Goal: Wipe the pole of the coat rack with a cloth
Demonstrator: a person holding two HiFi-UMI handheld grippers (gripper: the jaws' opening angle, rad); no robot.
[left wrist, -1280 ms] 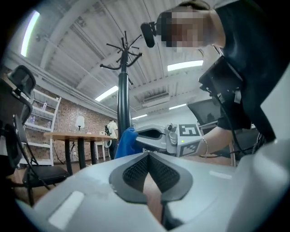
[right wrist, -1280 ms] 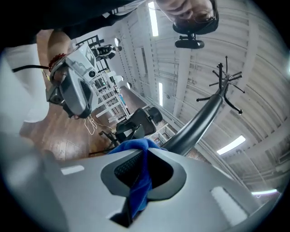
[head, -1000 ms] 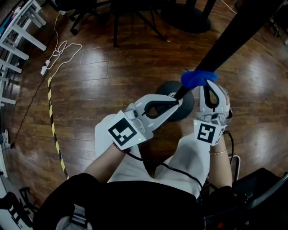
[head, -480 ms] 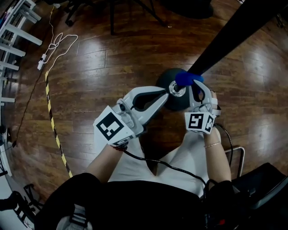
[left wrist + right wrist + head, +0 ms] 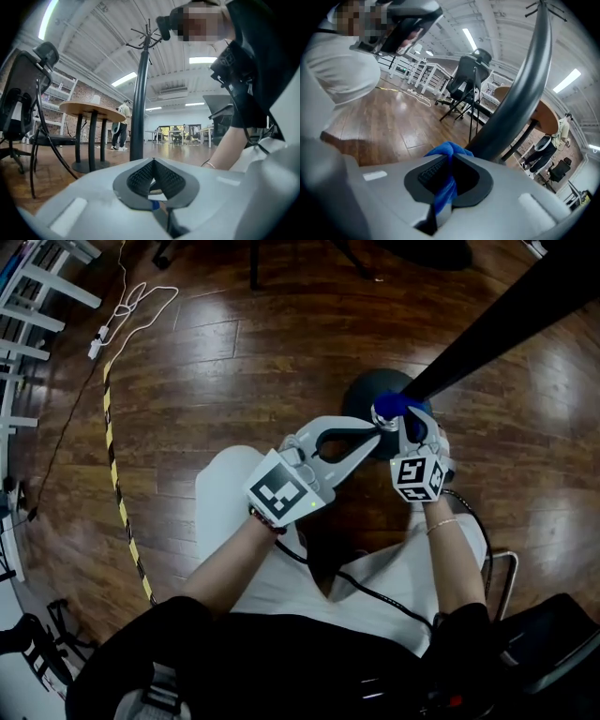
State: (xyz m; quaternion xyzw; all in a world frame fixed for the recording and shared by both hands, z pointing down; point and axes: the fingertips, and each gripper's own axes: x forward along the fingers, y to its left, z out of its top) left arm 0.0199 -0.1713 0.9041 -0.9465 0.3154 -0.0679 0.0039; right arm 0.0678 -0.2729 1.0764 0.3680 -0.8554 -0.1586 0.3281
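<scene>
Blue cloth (image 5: 392,407): clamped between right gripper (image 5: 409,420) jaws, pressed on foot of pole (image 5: 497,324), just above base (image 5: 361,395).
Pole axis: rises away from jaws, toward upper right.
Left gripper (image 5: 373,430): jaws together, empty, tips beside pole foot.
Nearer gripper: right.

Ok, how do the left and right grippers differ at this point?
The right gripper is shut on the blue cloth; the left gripper is shut on nothing. The right gripper presses its cloth against the pole; the left gripper has the pole beyond its tips, not between its jaws. In the head view the left gripper slants in from the left, while the right points more straight ahead. Both are low by the base.
</scene>
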